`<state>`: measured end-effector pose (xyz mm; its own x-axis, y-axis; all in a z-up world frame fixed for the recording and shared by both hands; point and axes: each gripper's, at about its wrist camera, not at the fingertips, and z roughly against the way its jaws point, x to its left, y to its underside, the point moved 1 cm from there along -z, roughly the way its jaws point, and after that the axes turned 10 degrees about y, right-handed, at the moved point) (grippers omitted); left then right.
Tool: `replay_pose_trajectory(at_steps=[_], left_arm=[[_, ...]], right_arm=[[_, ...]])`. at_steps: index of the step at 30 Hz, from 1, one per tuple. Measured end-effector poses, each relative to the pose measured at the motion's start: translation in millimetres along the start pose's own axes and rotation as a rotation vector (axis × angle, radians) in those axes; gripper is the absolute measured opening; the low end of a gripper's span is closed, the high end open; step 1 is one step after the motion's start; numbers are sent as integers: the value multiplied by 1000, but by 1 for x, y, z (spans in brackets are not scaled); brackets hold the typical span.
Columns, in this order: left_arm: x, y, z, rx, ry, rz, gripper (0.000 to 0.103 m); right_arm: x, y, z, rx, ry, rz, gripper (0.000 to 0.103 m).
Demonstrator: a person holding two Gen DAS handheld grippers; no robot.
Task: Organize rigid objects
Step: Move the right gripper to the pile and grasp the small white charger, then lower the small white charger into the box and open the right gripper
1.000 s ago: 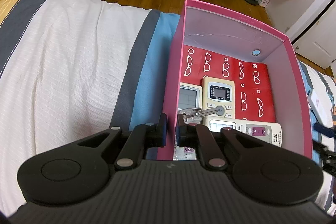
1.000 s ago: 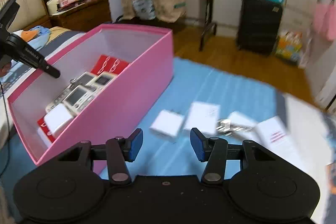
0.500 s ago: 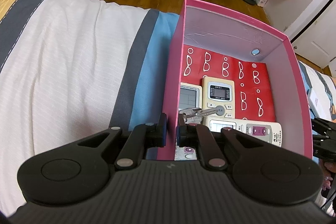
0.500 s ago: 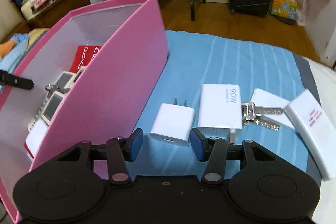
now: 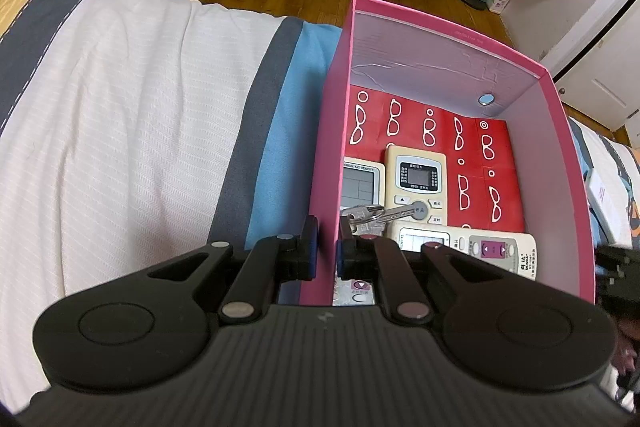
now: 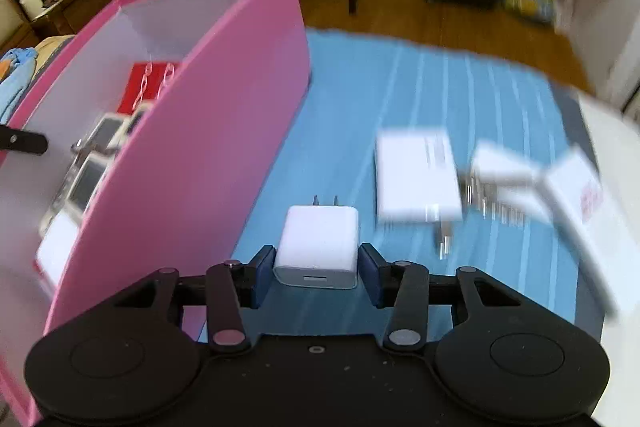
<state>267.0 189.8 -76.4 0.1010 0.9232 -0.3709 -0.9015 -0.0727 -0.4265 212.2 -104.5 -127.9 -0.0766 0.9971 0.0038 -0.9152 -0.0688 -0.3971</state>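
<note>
left wrist view: the left gripper point(image 5: 327, 251) has its fingers point(image 5: 308, 251) clenched on the near left wall of the open pink cardboard box point(image 5: 334, 155), one finger outside and one inside. the box rests on the striped bed cover point(image 5: 160, 147). inside, on a red liner printed with white spectacles point(image 5: 472, 155), lie a cream remote control with a dark screen point(image 5: 416, 179), a grey-screened remote point(image 5: 360, 187) partly cut off by the wall, a white remote lying crosswise point(image 5: 472, 247), and a bunch of metal keys point(image 5: 372, 217) on top of them. the gripper body hides the near end of the box. the far half of the liner is bare.

right wrist view, blurred toward the right: the right gripper point(image 6: 316, 271) is closing, with a small white wall charger with two metal prongs point(image 6: 318, 241) between its fingers point(image 6: 262, 275); narrow gaps show on both sides, so the pads are not yet pressing. the charger lies on the blue band of the bed cover, just beside the outer right wall of the box. further right lie a larger white power adapter point(image 6: 416, 175), a smeared set of keys point(image 6: 496, 203) and a white rectangular box with red print point(image 6: 580, 195); their edges are hard to make out. blue cover lies open between charger and adapter.
</note>
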Motion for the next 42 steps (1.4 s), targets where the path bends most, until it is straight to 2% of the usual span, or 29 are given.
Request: replay_pose_trajectory(at_steps=[4,11,16,27,31,37,40,42], left_arm=[[-1,0,0,-1,0,-8,8],[-2,1,0,6,-5,-2,8],[-3,1,0,6,-3,-2,8],[-3,0,1,6,-3,-4,8],[-3,0,1,6,-5,-7,8],[-3,0,1,4,-4,-7,8],[-3,0,2,4,-3,-9,8],[-3,0,2,3,-2,-8,8]], right_arm=[[-2,9,4,13,1,2,51],[-4,-4,-7,9,-11,-3,54],[-6,-4,1,-61,-1,23,52],[-17,-2,73,-239,15,-11,50],[-11,-10,95,-289,-10,2,50],[21,-33,134,-378,-102,136,50],[46,-52,135,-363,-172,250,50],[65,-68,120,-322,-206,345,50]])
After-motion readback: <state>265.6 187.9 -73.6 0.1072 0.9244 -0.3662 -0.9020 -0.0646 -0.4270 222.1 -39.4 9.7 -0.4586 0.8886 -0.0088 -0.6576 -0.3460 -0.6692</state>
